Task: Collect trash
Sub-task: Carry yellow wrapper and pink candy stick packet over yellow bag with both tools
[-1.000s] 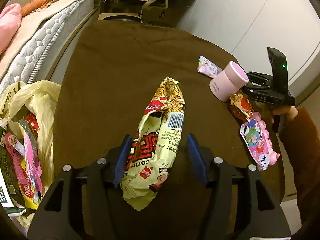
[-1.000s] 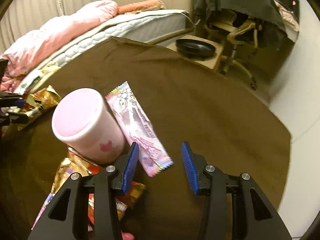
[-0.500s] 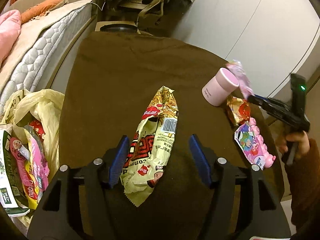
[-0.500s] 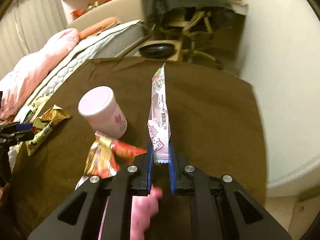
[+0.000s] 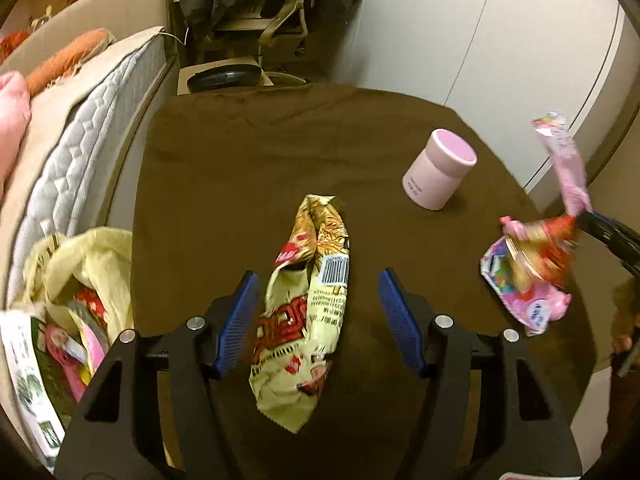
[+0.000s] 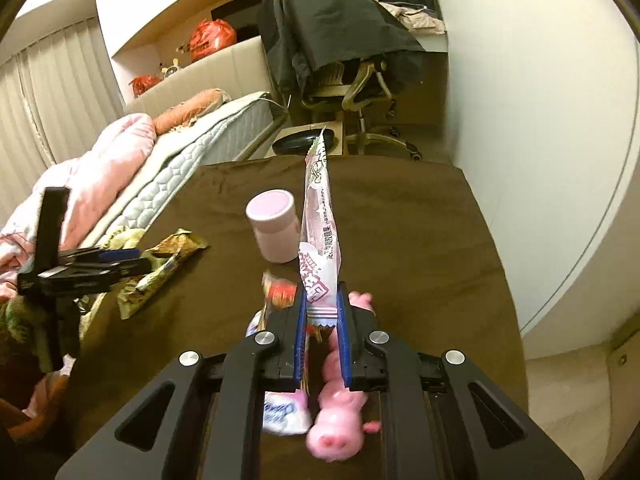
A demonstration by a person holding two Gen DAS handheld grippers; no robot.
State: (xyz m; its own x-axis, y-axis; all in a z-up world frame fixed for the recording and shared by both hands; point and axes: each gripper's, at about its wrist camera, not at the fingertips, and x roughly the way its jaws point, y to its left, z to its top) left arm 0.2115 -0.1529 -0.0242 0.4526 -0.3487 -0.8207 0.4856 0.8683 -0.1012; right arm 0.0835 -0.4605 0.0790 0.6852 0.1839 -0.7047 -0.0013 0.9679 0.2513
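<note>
My right gripper (image 6: 322, 304) is shut on a long pink candy wrapper (image 6: 318, 232) and holds it above the brown table; the wrapper also shows in the left wrist view (image 5: 566, 164). My left gripper (image 5: 318, 304) is open, its blue fingers on either side of a yellow-green noodle wrapper (image 5: 308, 308) that lies flat on the table. A red and gold wrapper (image 5: 540, 252) and a pink pig toy package (image 5: 520, 292) lie at the table's right. A yellow trash bag (image 5: 76, 296) with several wrappers hangs at the table's left edge.
A pink cylindrical container (image 5: 438, 168) stands upright on the brown table (image 5: 248, 168). A bed with a quilted mattress (image 5: 76, 148) runs along the left. A chair draped with dark cloth (image 6: 344, 52) and a low stand with a black object (image 5: 224, 76) are behind the table.
My right gripper closed on the pink candy wrapper and lifted it off the table, up and back. My left gripper rose a little; the noodle wrapper has not moved.
</note>
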